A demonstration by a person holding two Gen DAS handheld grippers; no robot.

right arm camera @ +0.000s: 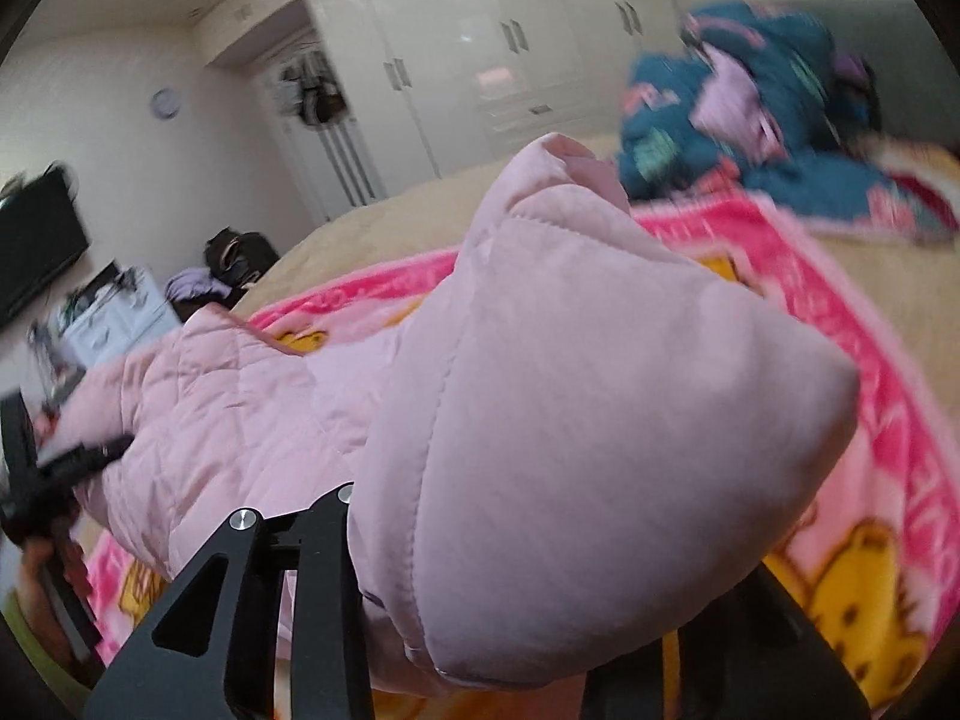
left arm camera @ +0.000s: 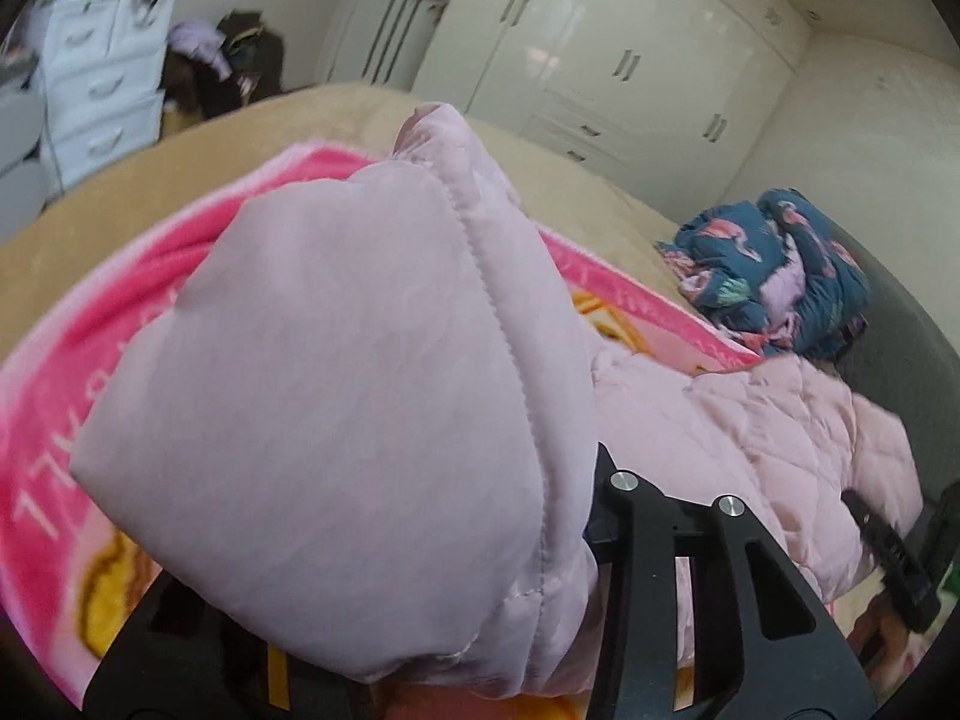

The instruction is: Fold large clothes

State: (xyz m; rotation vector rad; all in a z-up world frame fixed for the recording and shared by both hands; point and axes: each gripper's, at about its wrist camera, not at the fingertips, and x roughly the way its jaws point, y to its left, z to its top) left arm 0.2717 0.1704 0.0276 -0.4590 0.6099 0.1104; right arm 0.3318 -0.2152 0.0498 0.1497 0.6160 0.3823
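Pale pink quilted jacket (left arm camera: 336,396) fills the centre of the left wrist view, one bunched corner gathered between the black fingers of the left tongs (left arm camera: 480,618), which are closed narrowly on the fabric. In the right wrist view another corner of that jacket (right arm camera: 570,450) bulges at centre, pinched likewise by the right tongs (right arm camera: 516,630). Between the two grips, the quilted body sags across a bright pink cartoon blanket (right arm camera: 840,324) spread over the beige bed (left arm camera: 180,156). Each tool also appears at the other view's edge, lower right (left arm camera: 888,546) and lower left (right arm camera: 66,462). Blue patterned bedding (left arm camera: 774,270) lies bundled at right. White wardrobes (left arm camera: 630,54) stand at upper centre, a white drawer unit (left arm camera: 96,90) at upper left.
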